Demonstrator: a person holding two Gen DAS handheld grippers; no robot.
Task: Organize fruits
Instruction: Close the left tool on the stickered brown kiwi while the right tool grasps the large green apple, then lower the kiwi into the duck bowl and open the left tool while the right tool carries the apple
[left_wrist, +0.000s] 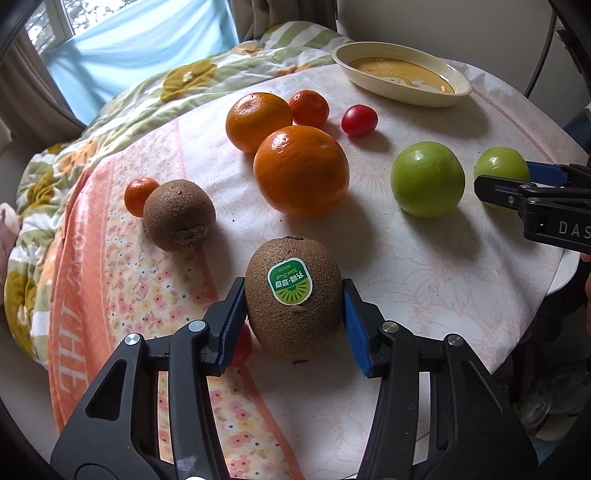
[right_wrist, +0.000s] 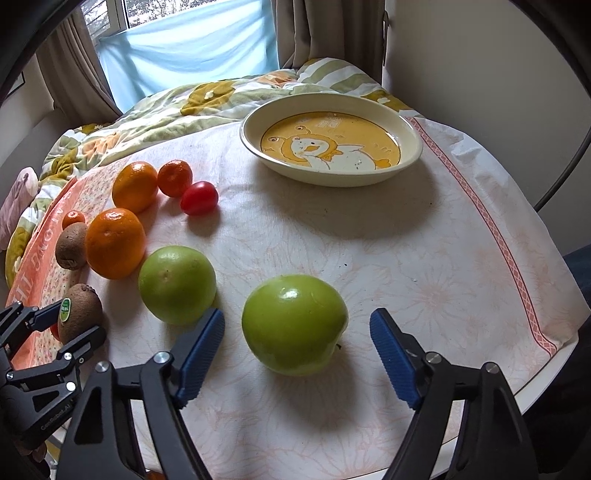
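- Fruit lies scattered over a cloth-covered round table: a kiwi with a green sticker sits at the near left edge, clamped between the blue pads of the left gripper, both pads pressing its brown skin.
- A green apple rests between the fingers of the right gripper, whose jaws stand apart, with a clear gap on each side of the fruit.
- The left wrist view alone shows the sticker head-on and a sliver of a red tomato tucked behind the left finger; the right wrist view alone shows the duck drawing inside the cream oval dish at the far side of the table.
- A second green apple sits just left of the first; behind it lie a large orange, another orange, a small mandarin and a cherry tomato.
- A bare kiwi touches a tiny mandarin on the flowered strip at the left.
- A rumpled quilt and a blue curtain fill the background.
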